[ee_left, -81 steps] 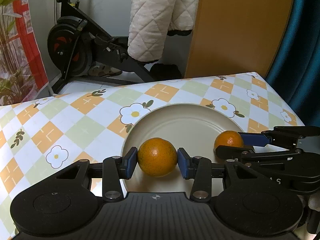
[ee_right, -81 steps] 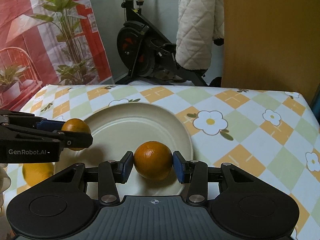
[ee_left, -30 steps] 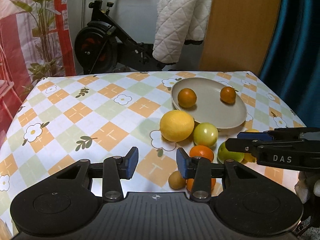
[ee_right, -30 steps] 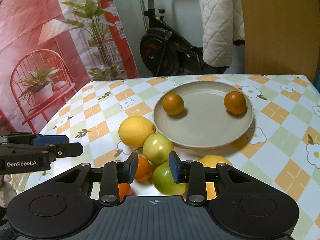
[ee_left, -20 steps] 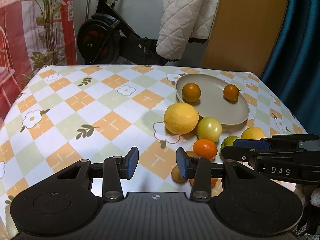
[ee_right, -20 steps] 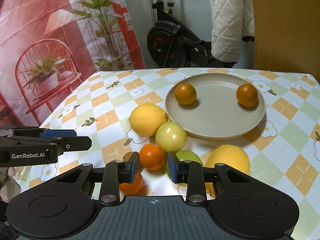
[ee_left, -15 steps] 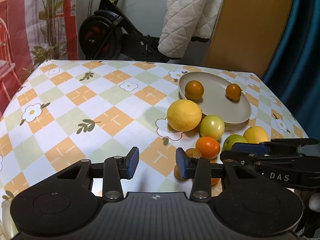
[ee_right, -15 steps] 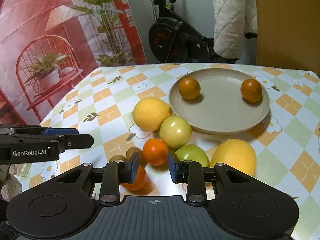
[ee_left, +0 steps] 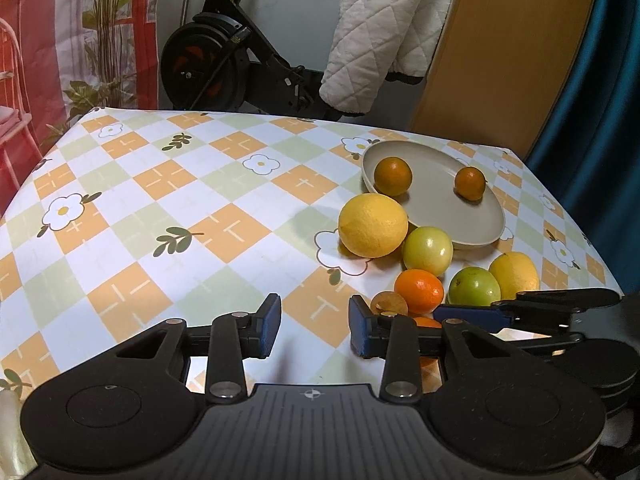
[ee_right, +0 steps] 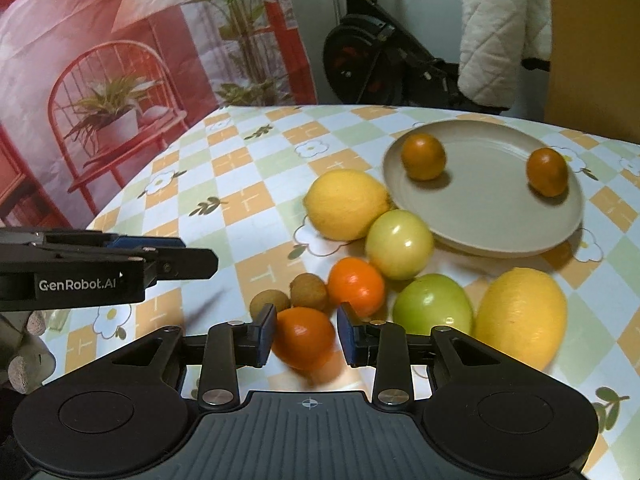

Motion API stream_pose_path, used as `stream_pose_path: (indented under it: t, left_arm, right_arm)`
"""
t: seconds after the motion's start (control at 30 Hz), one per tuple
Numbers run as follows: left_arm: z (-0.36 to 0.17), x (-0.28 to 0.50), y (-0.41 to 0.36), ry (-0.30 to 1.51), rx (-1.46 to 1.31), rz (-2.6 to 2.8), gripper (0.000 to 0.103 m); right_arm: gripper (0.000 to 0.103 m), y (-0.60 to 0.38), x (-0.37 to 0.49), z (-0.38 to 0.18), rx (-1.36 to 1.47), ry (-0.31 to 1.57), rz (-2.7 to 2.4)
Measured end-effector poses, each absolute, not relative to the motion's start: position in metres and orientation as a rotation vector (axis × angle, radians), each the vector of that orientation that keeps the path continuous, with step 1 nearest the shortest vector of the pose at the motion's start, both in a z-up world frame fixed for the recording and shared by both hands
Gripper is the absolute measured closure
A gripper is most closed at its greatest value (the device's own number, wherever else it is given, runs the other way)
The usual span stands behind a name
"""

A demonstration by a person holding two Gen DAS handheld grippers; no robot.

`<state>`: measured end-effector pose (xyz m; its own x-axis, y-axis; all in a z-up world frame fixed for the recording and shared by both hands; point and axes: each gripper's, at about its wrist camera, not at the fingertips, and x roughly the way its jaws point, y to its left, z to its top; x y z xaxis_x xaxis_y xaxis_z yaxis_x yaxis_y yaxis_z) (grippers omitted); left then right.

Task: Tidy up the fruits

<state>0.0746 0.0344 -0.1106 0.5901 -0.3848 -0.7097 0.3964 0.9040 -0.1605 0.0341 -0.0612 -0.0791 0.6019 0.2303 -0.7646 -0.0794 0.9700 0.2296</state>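
A beige plate [ee_right: 488,200] holds two oranges [ee_right: 423,157] [ee_right: 547,177]. In front of it lie a large lemon [ee_right: 346,204], a yellow-green apple [ee_right: 399,244], a mandarin [ee_right: 356,286], a green apple [ee_right: 432,304], a second lemon [ee_right: 520,316] and two small brown fruits [ee_right: 270,302]. My right gripper [ee_right: 306,334] is low over this pile. Its jaws are opening, with a loose orange [ee_right: 304,344] between the pads and a gap on the right side. My left gripper [ee_left: 314,326] hovers over bare tablecloth left of the pile, open and empty.
The checked tablecloth [ee_left: 168,208] covers the table, whose right edge [ee_left: 592,248] is close to the fruit. Behind the table stand an exercise bike [ee_left: 224,68], a white quilted cloth [ee_left: 380,32], a wooden panel [ee_left: 508,48] and a blue curtain [ee_left: 600,92].
Both grippers let go of the oranges on the plate and drew back. The right gripper then came down onto the fruit pile and widened its jaws around an orange. The left barely moved.
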Motion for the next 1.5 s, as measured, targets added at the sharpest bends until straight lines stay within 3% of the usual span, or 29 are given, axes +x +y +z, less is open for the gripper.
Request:
stream_pose_path:
  t: [0.5,1.13,1.5]
  left_arm:
    - [-0.114,0.075,0.026,0.843,0.020,-0.480,0.064]
    - [-0.128,0.094,-0.049,0.864,0.107,-0.640,0.063]
    - [-0.138,0.103,-0.058,0.898,0.117,-0.663,0.052]
  right_arm:
    - [0.067,-0.072,0.026,-0.089,0.226,0.934,0.187]
    - [0.067,-0.114,-0.005,-0.092,0.310,0.881,0.119]
    - [0.067,-0.121,-0.010,-0.094,0.327,0.871,0.117]
